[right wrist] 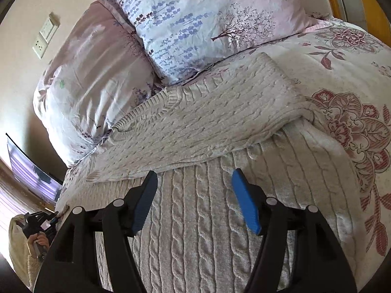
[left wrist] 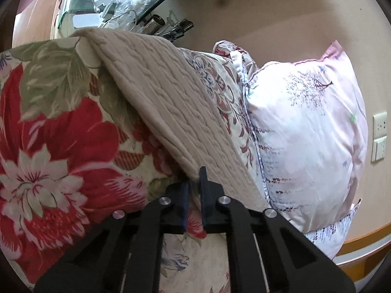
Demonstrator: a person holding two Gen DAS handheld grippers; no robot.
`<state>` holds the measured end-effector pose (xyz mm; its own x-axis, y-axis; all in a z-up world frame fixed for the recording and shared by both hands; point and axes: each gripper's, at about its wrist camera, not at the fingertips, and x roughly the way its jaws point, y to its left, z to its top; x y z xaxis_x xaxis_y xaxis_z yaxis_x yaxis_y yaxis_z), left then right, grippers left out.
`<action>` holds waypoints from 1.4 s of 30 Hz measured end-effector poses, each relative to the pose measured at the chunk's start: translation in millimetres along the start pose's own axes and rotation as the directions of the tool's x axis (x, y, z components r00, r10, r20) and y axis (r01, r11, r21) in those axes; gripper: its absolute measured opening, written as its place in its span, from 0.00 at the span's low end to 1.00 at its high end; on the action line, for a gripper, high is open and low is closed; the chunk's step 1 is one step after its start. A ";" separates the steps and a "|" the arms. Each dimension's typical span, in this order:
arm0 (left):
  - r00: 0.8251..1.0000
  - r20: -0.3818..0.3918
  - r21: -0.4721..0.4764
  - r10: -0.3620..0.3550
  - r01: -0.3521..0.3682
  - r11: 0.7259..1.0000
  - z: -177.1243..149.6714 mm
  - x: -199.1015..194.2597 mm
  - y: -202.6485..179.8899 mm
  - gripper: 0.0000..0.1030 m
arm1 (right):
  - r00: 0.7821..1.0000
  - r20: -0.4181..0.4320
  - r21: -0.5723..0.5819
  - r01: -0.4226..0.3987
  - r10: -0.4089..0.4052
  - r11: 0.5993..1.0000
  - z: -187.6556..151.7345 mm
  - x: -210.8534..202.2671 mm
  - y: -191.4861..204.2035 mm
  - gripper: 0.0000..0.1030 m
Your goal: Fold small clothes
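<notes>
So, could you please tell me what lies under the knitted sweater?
The sweater lies on the floral quilt, by two pillows. The quilt beneath its middle is covered.

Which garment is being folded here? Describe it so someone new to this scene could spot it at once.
Start at the bed with the floral quilt and two lavender-print pillows. Spread below those pillows is the sweater, one part already folded across it. It is the only plain item: pale beige cable knit with ribbed edges, while everything around it is printed.
</notes>
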<state>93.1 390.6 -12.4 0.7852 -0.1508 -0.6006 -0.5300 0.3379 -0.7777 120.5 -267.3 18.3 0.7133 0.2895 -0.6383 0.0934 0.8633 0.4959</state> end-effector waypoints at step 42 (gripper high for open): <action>0.948 -0.318 0.559 0.001 0.187 0.808 -190.0 62.8 -140.3 0.34 | 0.969 -0.219 -0.755 -0.242 0.113 0.609 -25.5 51.1 237.1 0.48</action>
<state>155.9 157.2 23.8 0.6418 -0.4384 -0.6292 -0.1027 0.7640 -0.6370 161.4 -37.3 88.2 0.5497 0.4691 -0.6913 -0.6403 0.7680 0.0120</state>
